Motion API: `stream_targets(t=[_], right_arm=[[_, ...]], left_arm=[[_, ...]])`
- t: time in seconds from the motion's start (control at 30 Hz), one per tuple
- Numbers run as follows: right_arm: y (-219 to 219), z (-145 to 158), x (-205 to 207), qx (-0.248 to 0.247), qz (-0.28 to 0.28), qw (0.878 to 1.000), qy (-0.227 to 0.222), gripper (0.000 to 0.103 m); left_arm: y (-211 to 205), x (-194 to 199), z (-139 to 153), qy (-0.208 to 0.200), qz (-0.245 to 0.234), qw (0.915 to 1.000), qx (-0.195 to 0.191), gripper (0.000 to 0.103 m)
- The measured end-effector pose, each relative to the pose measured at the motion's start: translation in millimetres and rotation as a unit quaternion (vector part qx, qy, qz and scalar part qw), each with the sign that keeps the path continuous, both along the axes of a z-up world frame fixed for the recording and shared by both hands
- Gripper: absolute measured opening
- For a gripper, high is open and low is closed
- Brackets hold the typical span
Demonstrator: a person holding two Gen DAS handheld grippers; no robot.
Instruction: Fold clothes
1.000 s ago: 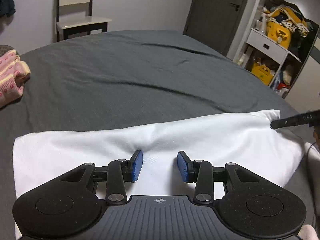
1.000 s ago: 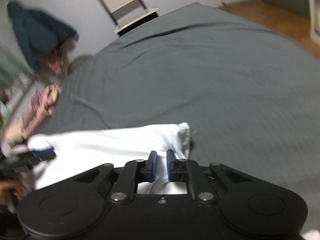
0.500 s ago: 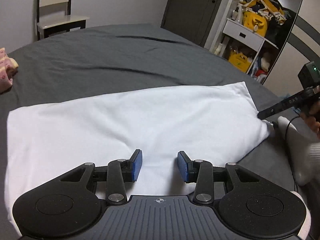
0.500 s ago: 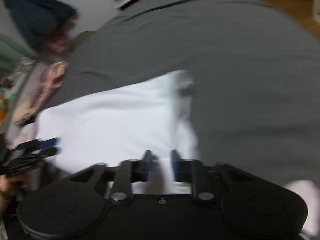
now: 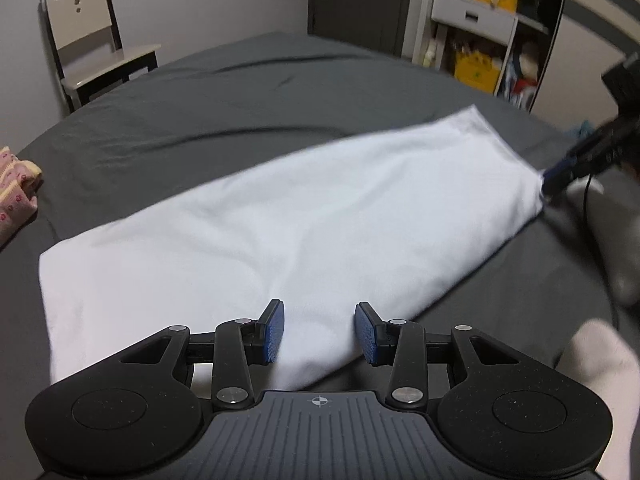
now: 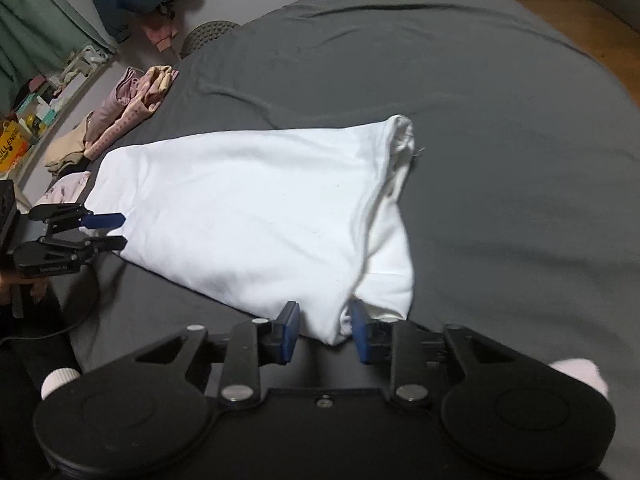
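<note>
Shirt (image 5: 288,216) folded white on bed (image 5: 200,120); left gripper (image 5: 319,332), right gripper (image 6: 325,332) jaws wide, astride its corners

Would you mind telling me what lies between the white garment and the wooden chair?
Only bare grey bedsheet lies between the white garment and the chair, as the left wrist view shows.

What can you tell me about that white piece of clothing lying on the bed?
The white garment looks like soft, plain cotton and lies folded into a long rectangle, flat across the dark grey bedsheet. At one short end, layered edges and a bunched hem show. Its surface is mostly smooth, with shallow creases. The right gripper has its fingers open on either side of a near corner; the left gripper sits open at the other end. Whether either touches the cloth is unclear.
</note>
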State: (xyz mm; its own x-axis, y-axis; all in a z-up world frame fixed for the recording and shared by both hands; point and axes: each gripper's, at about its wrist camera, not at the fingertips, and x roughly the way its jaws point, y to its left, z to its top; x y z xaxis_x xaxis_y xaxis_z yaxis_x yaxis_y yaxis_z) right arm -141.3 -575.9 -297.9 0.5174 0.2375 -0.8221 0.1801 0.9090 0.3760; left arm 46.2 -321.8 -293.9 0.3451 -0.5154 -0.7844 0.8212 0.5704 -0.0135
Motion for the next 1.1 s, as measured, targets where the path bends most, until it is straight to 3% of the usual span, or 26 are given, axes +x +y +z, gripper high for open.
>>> stream_targets(t=[0.07,0.27,0.4,0.47,0.57,0.6,0.7,0.8,0.93,1.0,1.07,1.1], right_arm=[[-2.5,-2.0,1.1,-0.005,-0.009,1.0,0.014,0.008],[-9.1,-7.0,4.2,-0.02,-0.036,0.998,0.055,0.009],[-3.8,11.5,1.5,-0.042,-0.031,0.997,0.055,0.02],[-0.8,22.1,0.7,-0.05,-0.031,0.997,0.046,0.034],[7.4,27.1,8.5,-0.049,-0.031,0.998,0.033,0.039],[11.2,26.4,12.0,-0.05,-0.024,0.998,0.033,0.039],[19.8,21.8,19.7,-0.061,-0.003,0.997,0.042,0.04],[21.2,22.5,21.6,-0.068,-0.004,0.996,0.048,0.043],[14.6,27.9,14.9,-0.068,-0.027,0.997,0.038,0.057],[13.0,30.0,12.0,-0.071,-0.037,0.996,0.027,0.066],[12.7,30.9,11.7,-0.075,-0.044,0.996,0.017,0.069],[12.3,30.9,12.0,-0.078,-0.048,0.996,0.012,0.071]], left_arm=[[5.9,3.4,-3.7,0.005,0.003,0.9998,0.02,0.04],[41.4,12.9,3.2,0.025,0.037,0.9988,0.02,0.04],[77.6,21.8,26.9,0.03,0.095,0.995,-0.006,0.04],[93.8,29.1,32.6,0.028,0.12,0.9923,-0.012,0.04],[103.8,48.4,21.5,0.051,0.151,0.9872,0.005,0.04],[104.6,56.3,15.0,0.076,0.159,0.9843,0.006,0.04],[105.0,74.4,-1.1,0.116,0.172,0.9779,0.027,0.04],[95.8,80.6,6.1,0.116,0.146,0.9797,0.074,0.04],[79.7,69.5,29.4,0.065,0.122,0.9821,0.128,0.04],[74.4,62.0,47.6,0.044,0.116,0.9886,0.085,0.04],[66.7,55.1,63.3,0.052,0.101,0.9935,-0.008,0.043],[60.9,53.9,67.3,0.065,0.093,0.9918,-0.059,0.055]])
